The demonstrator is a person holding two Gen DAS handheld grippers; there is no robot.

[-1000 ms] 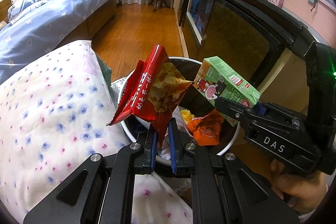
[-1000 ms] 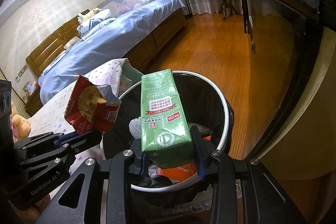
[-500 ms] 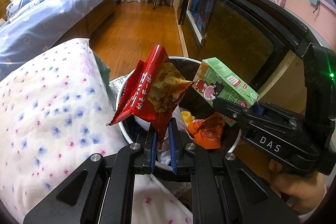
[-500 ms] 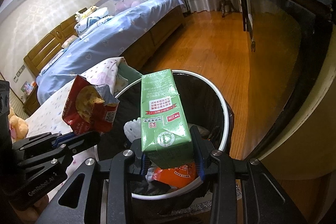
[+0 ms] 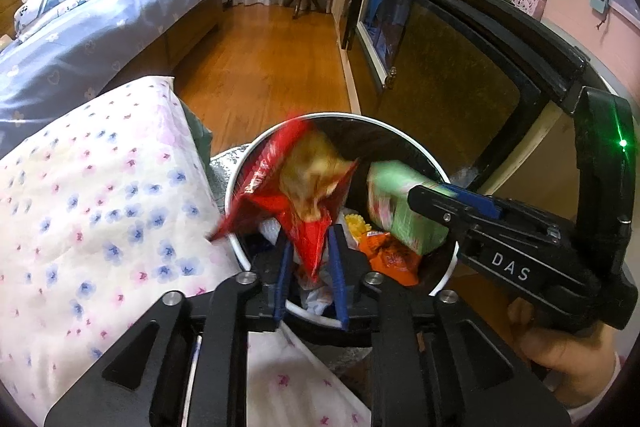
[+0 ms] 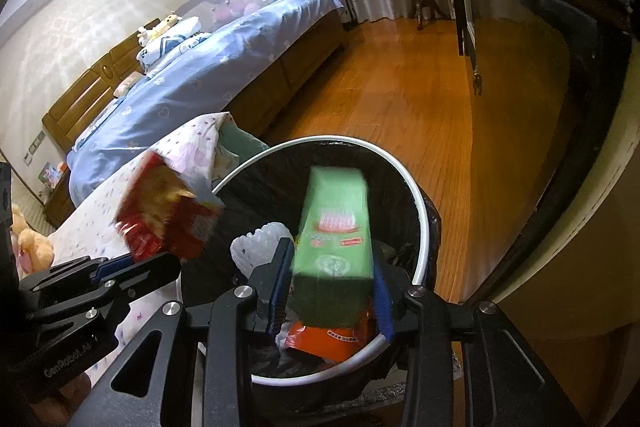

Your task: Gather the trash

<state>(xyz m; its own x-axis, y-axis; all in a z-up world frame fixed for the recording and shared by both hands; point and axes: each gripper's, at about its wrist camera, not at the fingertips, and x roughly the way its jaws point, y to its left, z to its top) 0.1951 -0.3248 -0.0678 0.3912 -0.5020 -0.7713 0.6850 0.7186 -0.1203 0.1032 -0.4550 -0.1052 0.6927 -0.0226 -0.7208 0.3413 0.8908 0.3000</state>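
A round bin with a white rim (image 5: 340, 117) and black liner stands on the floor; it also shows in the right wrist view (image 6: 416, 195). My left gripper (image 5: 310, 261) is open above it, and the red snack bag (image 5: 292, 187) is blurred, dropping between the spread fingers. My right gripper (image 6: 330, 291) is open over the bin too, and the green carton (image 6: 336, 227) is blurred, slipping down between its fingers. The carton (image 5: 394, 211) shows in the left wrist view beside the right gripper. An orange wrapper (image 6: 332, 337) lies in the bin.
A floral quilt (image 5: 92, 195) lies against the bin's left side. A blue bed (image 6: 208, 79) stands beyond. A dark glass-fronted cabinet (image 5: 452, 83) runs along the right. Wooden floor (image 6: 400, 95) stretches behind the bin. White crumpled wrapping (image 6: 256, 247) sits in the bin.
Both grippers have opened. The red snack bag and the green carton were held firmly before and are now blurred, falling into the bin.
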